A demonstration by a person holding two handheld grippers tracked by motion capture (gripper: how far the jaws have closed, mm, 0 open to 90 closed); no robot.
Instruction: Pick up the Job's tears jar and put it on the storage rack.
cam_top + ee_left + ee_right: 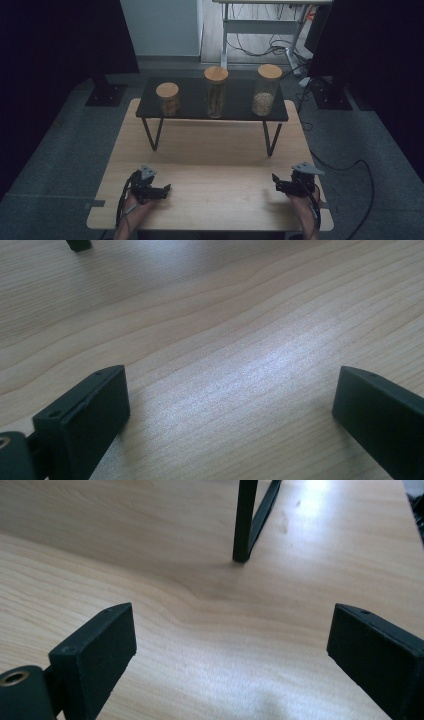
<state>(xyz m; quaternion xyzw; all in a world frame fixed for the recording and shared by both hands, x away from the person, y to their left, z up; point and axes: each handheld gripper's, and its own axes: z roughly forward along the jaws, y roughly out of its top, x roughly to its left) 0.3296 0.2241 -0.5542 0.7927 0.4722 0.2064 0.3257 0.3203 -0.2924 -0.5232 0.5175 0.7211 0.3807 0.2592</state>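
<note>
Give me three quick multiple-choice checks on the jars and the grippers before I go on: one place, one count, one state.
1. Where do the jars stand?
A. on the black shelf
B. on the bare wooden table
C. on the floor

2. How many jars have wooden lids?
A. one
B. two
C. three

3. How are the two grippers?
A. both open, holding nothing
B. both shut on jars
C. one open, one shut

Key:
1 A: the short jar, the middle jar and the right jar stand on the black shelf.
2 C: each has a wooden lid.
3 A: the left gripper and the right gripper show jaws wide apart over the wooden table.
</note>
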